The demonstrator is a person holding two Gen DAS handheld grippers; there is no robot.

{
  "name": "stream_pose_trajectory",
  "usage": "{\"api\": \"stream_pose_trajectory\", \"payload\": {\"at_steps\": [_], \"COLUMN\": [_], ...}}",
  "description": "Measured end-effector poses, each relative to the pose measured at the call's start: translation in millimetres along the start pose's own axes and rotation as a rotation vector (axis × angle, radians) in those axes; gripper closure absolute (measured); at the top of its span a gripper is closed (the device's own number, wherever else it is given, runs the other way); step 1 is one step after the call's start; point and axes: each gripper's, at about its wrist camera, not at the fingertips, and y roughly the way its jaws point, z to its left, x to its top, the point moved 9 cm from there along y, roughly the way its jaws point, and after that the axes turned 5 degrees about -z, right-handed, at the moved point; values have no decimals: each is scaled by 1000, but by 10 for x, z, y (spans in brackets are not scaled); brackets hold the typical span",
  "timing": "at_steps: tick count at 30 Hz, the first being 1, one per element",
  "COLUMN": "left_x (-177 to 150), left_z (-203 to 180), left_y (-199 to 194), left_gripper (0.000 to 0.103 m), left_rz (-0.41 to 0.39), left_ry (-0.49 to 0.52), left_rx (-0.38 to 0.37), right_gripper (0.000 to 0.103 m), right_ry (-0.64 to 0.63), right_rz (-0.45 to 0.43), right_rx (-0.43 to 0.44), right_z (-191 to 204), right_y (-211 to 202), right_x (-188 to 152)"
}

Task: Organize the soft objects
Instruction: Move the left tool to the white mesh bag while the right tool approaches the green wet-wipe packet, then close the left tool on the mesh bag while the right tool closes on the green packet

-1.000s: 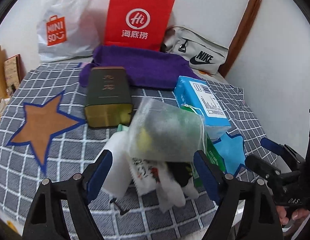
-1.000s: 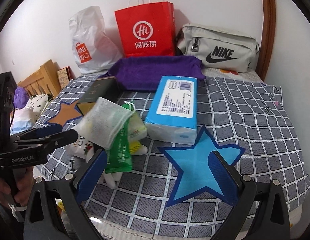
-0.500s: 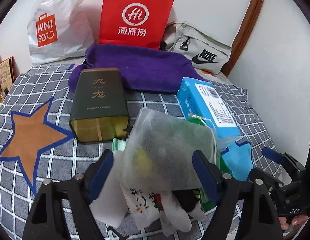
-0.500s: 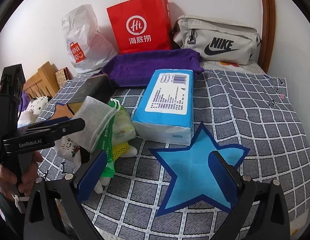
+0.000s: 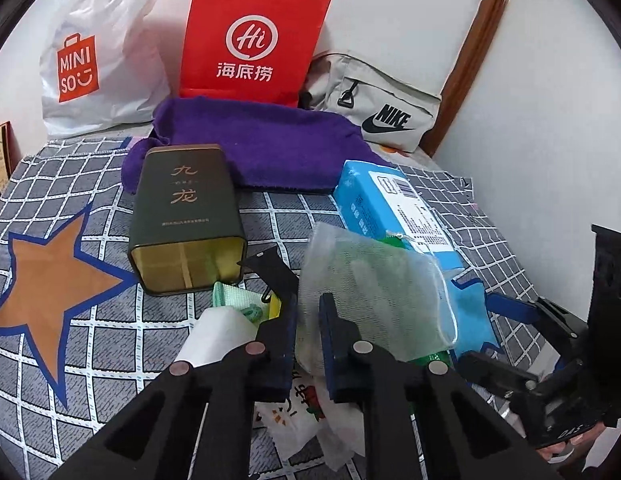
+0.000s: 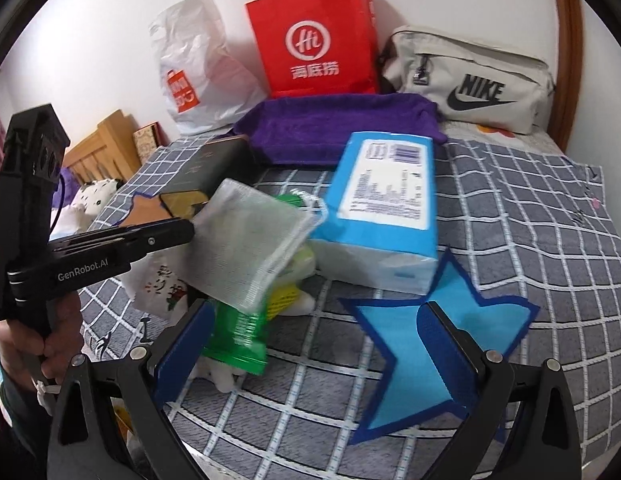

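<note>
My left tongs pinch the mesh pouch edge; right tongs spread at 3 o'clock. Thin pinch; I judge the pouch may slip.

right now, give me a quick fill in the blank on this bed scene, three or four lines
1. The left claw is shut on the ____ pouch.
2. The right claw stands ____ above the blue star.
3. The purple towel lies in front of the ____ paper bag.
4. The grey bag reads ____.

Missing: mesh; open; red; NIKE
</note>
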Motion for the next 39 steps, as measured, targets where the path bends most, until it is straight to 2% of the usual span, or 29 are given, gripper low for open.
{"api": "stream_pose_trajectory", "payload": {"at_steps": [5, 8, 11, 17, 18, 20, 22, 25, 27, 29, 34, 36, 39], "left_x": [34, 90, 84, -52, -82, -126, -159, -233, -255, -294, -363, -377, -364], "left_z": [107, 259, 536, 1102, 1166, 1276, 1330, 1383, 1386, 1399, 1413, 1416, 1414], "left_y": [-162, -304, -407, -491, -490, -488, -483, -441, -397, -374, -330, -315, -333], "left_gripper": [92, 92, 92, 92, 92, 92, 92, 92, 92, 92, 91, 90, 75], "left_rz": [-33, -62, -70, -37, -29, -18, -9, 13, 23, 36, 54, 60, 49], "left_ry": [-23, -41, -58, -136, -145, -165, -172, -173, -173, -171, -185, -197, -221], "left_rx": [3, 35, 121, 239, 255, 273, 284, 303, 306, 304, 288, 280, 260], "right_gripper": [2, 2, 3, 4, 7, 20, 42, 58, 58, 63, 65, 67, 67], "right_ry": [-24, -39, -38, -53, -54, -56, -54, -35, -36, -33, -3, 1, -19], "right_rz": [23, 37, 50, 44, 45, 48, 52, 74, 70, 57, 55, 54, 43], "right_rx": [16, 16, 10, -40, -54, -54, -40, -14, -13, -5, 12, -5, -70], "right_z": [133, 194, 219, 255, 250, 264, 279, 281, 265, 249, 130, 59, -105], "right_y": [104, 163, 228, 340, 366, 408, 429, 462, 453, 413, 230, 146, 3], "right_x": [-24, -40, -55, -15, -2, 23, 36, 0, -18, -25, -83, -90, -81]}}
